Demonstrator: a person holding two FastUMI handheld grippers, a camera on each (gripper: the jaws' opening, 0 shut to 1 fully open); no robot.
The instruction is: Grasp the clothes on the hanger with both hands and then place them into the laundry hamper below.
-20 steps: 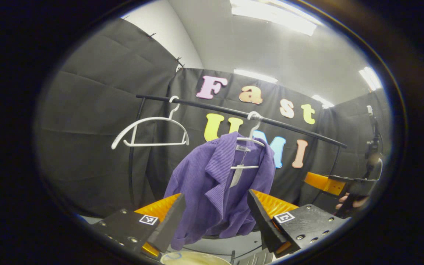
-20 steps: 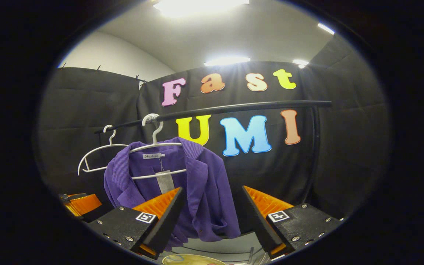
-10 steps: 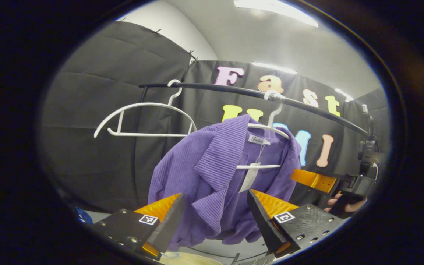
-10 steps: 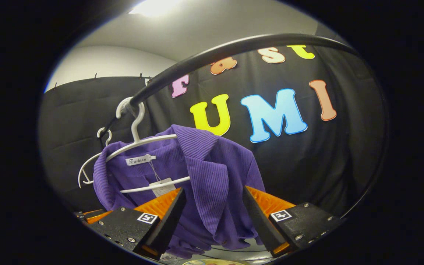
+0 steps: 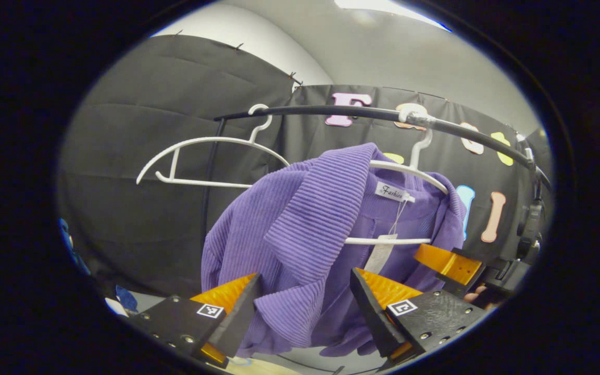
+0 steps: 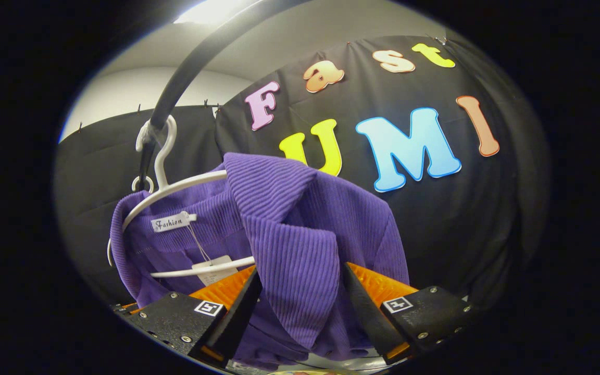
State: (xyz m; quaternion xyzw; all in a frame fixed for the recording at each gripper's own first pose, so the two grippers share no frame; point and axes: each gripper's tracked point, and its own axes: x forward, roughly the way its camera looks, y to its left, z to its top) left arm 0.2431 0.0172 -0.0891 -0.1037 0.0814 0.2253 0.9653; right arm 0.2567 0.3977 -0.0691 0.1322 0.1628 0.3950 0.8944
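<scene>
A: Hanging item: purple ribbed jacket [image 5: 300, 229] on white hanger [image 5: 409, 169], hooked over black rail [image 5: 331, 111]. Confirm?

B: Confirmed. Second white hanger [image 5: 201, 156], bare, on the same rail beside it.

A: Left gripper [image 5: 304, 307]?

B: Jaws apart; the jacket's lapel hangs between the fingers, neither pad visibly pressing.

A: Right gripper [image 6: 300, 307]?

B: Jaws also spread, the other lapel between them; contact cannot be told. It shows in the left gripper view too, at the jacket's far side.
</scene>
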